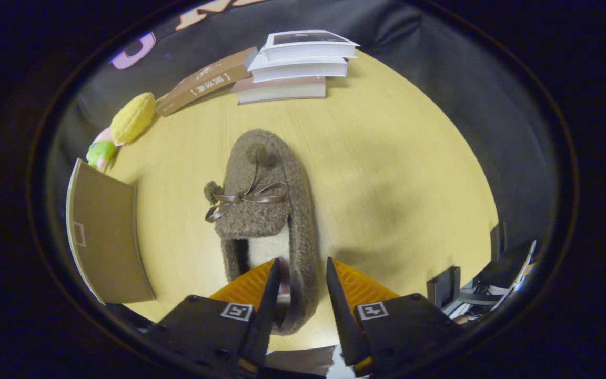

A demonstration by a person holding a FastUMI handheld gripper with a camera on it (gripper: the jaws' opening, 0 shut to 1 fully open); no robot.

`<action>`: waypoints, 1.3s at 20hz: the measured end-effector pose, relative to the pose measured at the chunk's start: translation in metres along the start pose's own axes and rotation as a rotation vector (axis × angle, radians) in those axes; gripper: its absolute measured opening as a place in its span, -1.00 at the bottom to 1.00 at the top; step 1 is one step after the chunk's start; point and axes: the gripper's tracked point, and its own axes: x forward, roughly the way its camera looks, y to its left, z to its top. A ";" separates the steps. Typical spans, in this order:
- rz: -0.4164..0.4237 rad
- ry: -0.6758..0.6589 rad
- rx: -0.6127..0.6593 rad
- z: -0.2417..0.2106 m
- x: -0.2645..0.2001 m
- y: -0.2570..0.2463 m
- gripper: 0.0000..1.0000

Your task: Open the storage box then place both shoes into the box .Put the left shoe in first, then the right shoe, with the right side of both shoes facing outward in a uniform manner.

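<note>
A pale yellow wooden table [387, 173] carries everything; a fuzzy brown slipper [263, 210] lies at its centre; stacked books [298, 66] at twelve o'clock; a plush toy [124, 126] at ten; a brown cardboard panel [105, 237] at nine.

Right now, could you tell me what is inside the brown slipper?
Pale fleecy lining shows in the opening of the slipper. The toe end is covered by its bowed top. The hand-held gripper straddles the heel wall, not yet pressing it.
</note>
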 end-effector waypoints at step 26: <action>0.421 -0.140 0.347 0.023 -0.103 0.077 -0.92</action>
